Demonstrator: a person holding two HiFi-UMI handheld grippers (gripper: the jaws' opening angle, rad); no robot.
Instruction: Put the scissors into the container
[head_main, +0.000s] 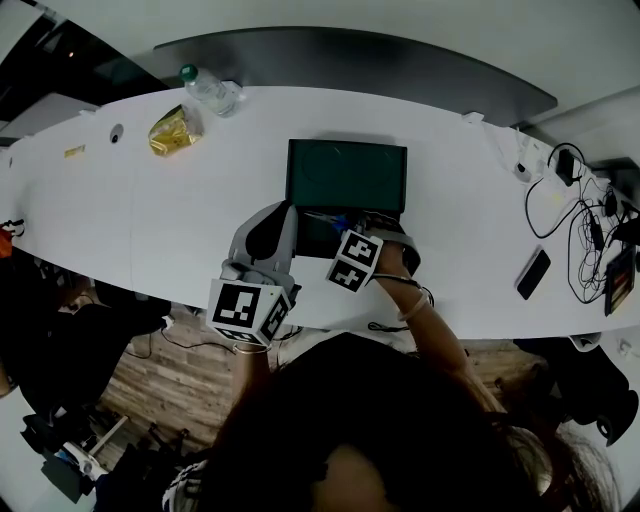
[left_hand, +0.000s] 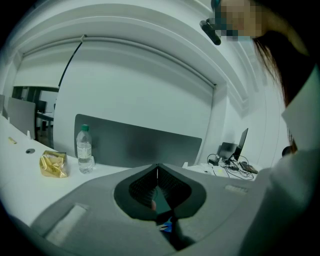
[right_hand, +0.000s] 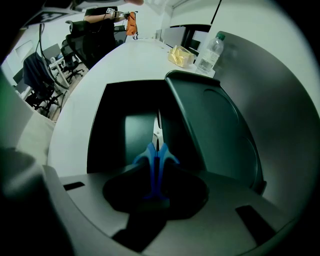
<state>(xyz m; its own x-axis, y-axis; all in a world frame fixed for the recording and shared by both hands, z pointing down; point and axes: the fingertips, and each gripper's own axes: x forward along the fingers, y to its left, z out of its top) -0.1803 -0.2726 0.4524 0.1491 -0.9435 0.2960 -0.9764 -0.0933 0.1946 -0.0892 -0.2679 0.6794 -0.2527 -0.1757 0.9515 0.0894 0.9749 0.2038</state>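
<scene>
A dark green container (head_main: 292, 180) stands in the middle of the white table, its lid (right_hand: 215, 125) raised at the far side. My right gripper (right_hand: 156, 175) points steeply down over the open base (right_hand: 125, 125), shut on the blue handles of the scissors (right_hand: 156, 160), whose blades reach down into the container. In the head view the scissors (head_main: 325, 216) show just beyond the right gripper (head_main: 345, 228). My left gripper (head_main: 288, 210) lies nearly level at the container's left side; its jaws (left_hand: 158, 172) meet at the tips with nothing between them. The scissors (left_hand: 167, 227) show blue below them.
A water bottle (head_main: 208, 90) and a yellow packet (head_main: 175, 130) sit at the far left of the table. A phone (head_main: 533, 273) and tangled cables (head_main: 580, 220) lie at the right. A grey partition (head_main: 350, 50) runs behind the table. Office chairs (right_hand: 45, 75) stand off the near edge.
</scene>
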